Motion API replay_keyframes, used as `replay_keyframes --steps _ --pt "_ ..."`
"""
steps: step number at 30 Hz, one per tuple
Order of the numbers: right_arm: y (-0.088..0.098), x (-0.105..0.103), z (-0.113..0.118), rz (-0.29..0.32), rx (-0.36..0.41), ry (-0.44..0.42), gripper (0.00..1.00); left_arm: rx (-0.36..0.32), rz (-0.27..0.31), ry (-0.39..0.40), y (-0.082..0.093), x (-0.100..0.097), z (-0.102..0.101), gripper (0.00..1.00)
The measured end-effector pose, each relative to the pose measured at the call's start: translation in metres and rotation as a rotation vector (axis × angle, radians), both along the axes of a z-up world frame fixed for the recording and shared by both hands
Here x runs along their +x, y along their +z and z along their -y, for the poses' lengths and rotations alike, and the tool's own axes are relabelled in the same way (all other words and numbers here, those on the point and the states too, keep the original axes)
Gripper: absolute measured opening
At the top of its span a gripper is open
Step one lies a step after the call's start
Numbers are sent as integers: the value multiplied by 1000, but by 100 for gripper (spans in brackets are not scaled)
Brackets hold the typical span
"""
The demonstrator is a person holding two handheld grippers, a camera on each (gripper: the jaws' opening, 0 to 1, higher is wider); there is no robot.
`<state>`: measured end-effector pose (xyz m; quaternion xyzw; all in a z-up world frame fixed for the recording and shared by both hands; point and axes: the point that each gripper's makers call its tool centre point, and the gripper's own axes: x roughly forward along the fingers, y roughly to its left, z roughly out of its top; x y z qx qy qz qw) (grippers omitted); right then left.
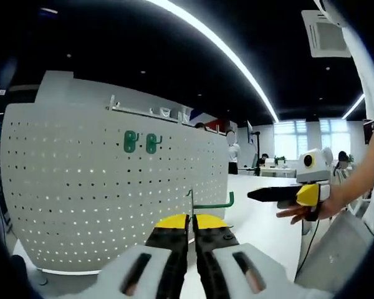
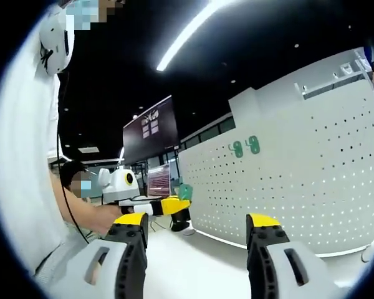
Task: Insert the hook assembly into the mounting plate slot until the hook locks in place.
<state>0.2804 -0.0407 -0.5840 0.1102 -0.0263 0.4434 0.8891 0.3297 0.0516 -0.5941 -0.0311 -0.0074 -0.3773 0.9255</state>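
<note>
Left gripper [image 1: 191, 225]: jaws clenched on the green hook [image 1: 213, 203], which sticks up and bends to the side between the yellow tips. The hook is held in front of the white perforated mounting plate [image 1: 81, 180]; whether it touches the plate cannot be told. Two green hooks [image 1: 140, 142] already sit side by side in the upper part of the plate.

Right gripper [image 2: 199, 227]: jaws spread wide, nothing between them, held well apart from the plate. Plate stands upright on the white table [image 2: 193, 261].

Both views near the shared pegboard [image 1: 112, 187], from opposite sides
</note>
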Motion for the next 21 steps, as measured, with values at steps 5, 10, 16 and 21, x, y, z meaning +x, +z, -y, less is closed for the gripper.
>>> replay_keyframes --steps 5,10,16,21 --pt "3 2 -8 6 -2 7 59 1 -1 -7 0 -2 3 2" --pt "2 3 -12 4 -5 19 60 1 0 -15 2 -4 8 2" --pt "4 4 -19 6 -1 29 59 1 0 -24 4 -5 13 2" --pt "5 6 -24 14 -1 34 60 -3 3 -29 6 -8 17 2"
